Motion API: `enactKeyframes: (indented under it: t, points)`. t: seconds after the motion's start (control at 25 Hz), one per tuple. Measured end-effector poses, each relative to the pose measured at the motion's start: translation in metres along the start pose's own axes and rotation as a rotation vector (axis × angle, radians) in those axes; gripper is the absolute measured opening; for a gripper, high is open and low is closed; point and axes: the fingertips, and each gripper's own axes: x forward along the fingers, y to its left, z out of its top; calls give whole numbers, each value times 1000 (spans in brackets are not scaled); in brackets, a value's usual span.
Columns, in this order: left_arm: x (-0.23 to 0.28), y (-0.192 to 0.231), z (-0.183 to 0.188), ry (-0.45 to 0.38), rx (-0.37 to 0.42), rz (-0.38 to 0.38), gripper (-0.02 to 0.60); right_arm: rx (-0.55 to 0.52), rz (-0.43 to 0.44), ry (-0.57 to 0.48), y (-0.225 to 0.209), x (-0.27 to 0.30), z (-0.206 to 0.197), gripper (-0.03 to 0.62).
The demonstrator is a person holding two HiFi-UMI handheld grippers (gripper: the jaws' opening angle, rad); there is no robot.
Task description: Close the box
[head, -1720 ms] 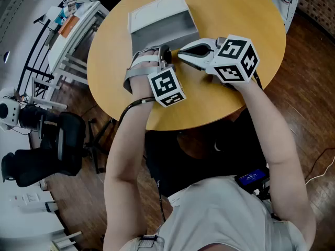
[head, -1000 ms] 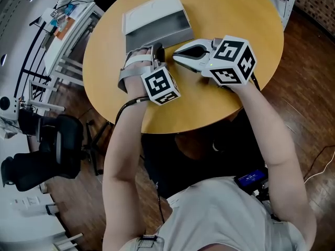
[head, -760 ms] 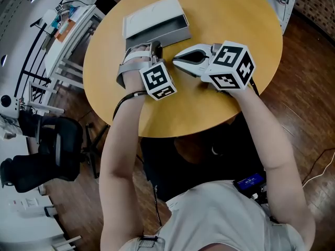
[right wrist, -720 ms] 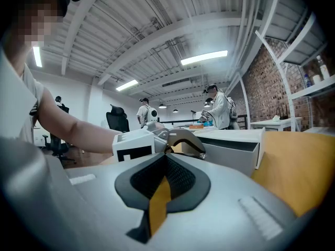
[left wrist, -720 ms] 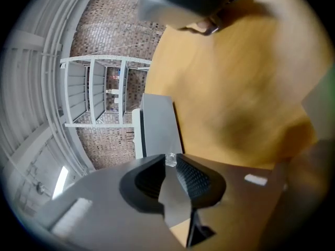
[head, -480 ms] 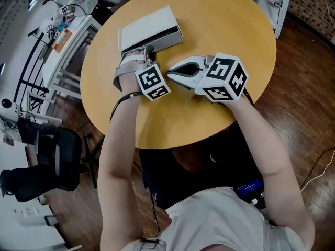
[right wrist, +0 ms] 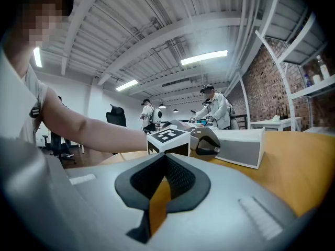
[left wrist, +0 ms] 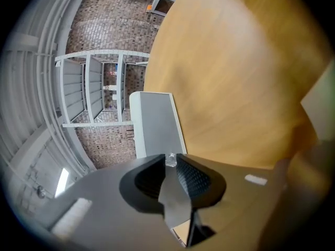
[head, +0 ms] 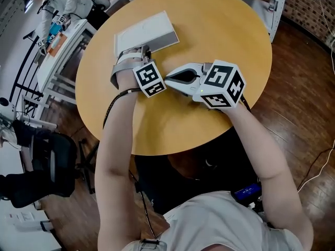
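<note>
Head view, looking steeply down: round yellow table (head: 220, 30) fills the upper half of the frame. White box (head: 145, 31) lies at the upper left of the table, close to the rim. Flat white face up, no tray sticking out and no gap that I can make out. It reads as closed, or all but closed.

Left gripper (head: 147, 50) is just below the box in frame, tips at its near edge. Touching or just short, cannot tell from above. Left gripper view: jaws drawn almost together, only a sliver between the tips. A tiny pale glint sits there that I cannot identify, and nothing is plainly held. Past the tips, centre-left, is a grey face of the box with a white rim.

Right gripper (head: 168, 78) is at centre frame, low over the table, pointing left toward the left gripper and apart from the box. Right gripper view: jaws closed tip to tip and empty, with only table colour showing behind the tips. The box is right of centre there.

Judgement: the closing push looks to be at its very end.
- Next move calls for a check that the near edge sits flush all along.
- If not, a short straight nudge from the left gripper, kept level so the box does not skate toward the rim.
- Right gripper is placed to brace if needed.
</note>
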Motion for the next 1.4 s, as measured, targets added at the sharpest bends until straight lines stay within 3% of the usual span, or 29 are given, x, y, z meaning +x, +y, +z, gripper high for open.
enactKeyframes:
  t: [0.12, 0.2, 0.24, 0.32, 0.4, 0.56, 0.8, 0.88, 1.16, 1.4]
  points:
    - [0, -1, 0, 0, -15, -4, 69, 0, 1, -1, 0, 0, -1, 2]
    - [-6, -2, -2, 0, -38, -12, 125, 0, 2, -2, 0, -1, 0, 2]
    - [-13, -2, -3, -7, -61, -13, 164, 0, 2, -2, 0, -1, 0, 2]
    - [-37, 0, -5, -51, -150, -9, 178, 2, 3, -1, 1, -3, 1, 2]
    - [-71, 1, -6, -135, -311, -16, 178, 3, 4, 0, 1, -5, 1, 2]
    - [-138, -7, 4, -364, -705, -96, 176, 4, 4, 0, -1, -6, -1, 2]
    - [-189, -8, 15, -647, -1166, -224, 160, 5, 3, -1, -1, -5, -2, 2]
    - [-195, -5, 18, -750, -1285, -256, 153, 5, 4, -2, -1, -4, -3, 2]
    - [-199, 2, 13, -912, -1423, -251, 105, 5, 4, -1, 1, -2, -1, 2]
    - [-198, 6, 12, -949, -1460, -254, 49, 6, 4, -1, 1, -1, -2, 2]
